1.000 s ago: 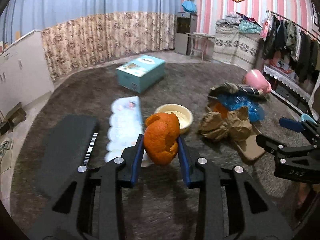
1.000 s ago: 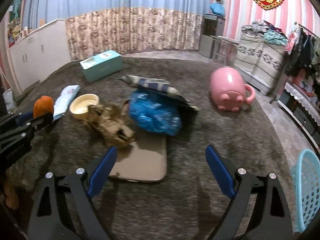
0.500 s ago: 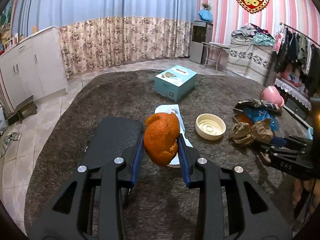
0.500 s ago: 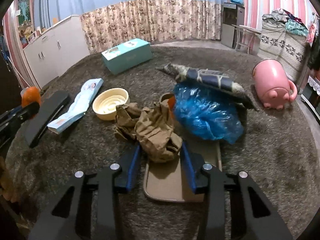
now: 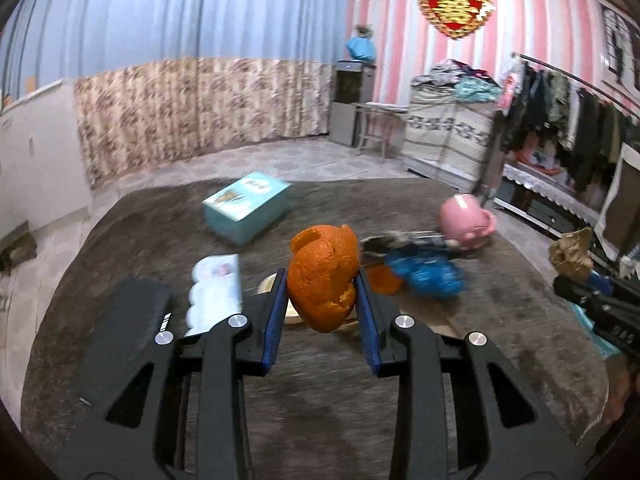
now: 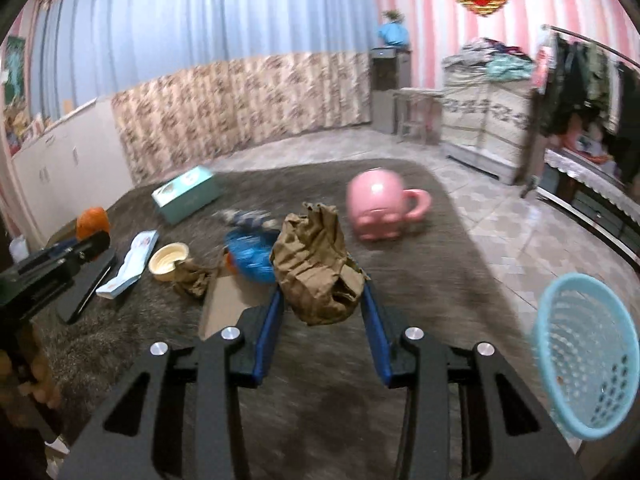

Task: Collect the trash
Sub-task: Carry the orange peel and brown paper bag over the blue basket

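My left gripper [image 5: 322, 304] is shut on an orange peel [image 5: 323, 276], held above the dark rug. My right gripper [image 6: 322, 304] is shut on a crumpled brown paper wad [image 6: 316, 264], lifted off the rug. The same wad [image 5: 572, 254] shows at the right edge of the left wrist view, and the peel [image 6: 93, 221] at the left edge of the right wrist view. A light blue mesh basket [image 6: 586, 364] stands on the floor at the lower right. More trash lies on the rug: a second brown paper scrap [image 6: 192, 278], a crumpled blue plastic bag [image 6: 250, 254] and another orange peel [image 5: 382, 278].
On the rug [image 6: 400, 280] lie a teal box [image 6: 186, 194], a pink mug [image 6: 378, 208] on its side, a cream bowl [image 6: 170, 258], a wipes pack [image 6: 128, 266], a black flat case [image 5: 124, 336], a folded umbrella [image 6: 250, 216] and a brown cardboard sheet [image 6: 232, 300]. Clothes racks stand at the right.
My right gripper has closed on the brown paper wad and lifted it off the rug, swinging right so the basket shows. The left gripper rose and turned right with the peel.
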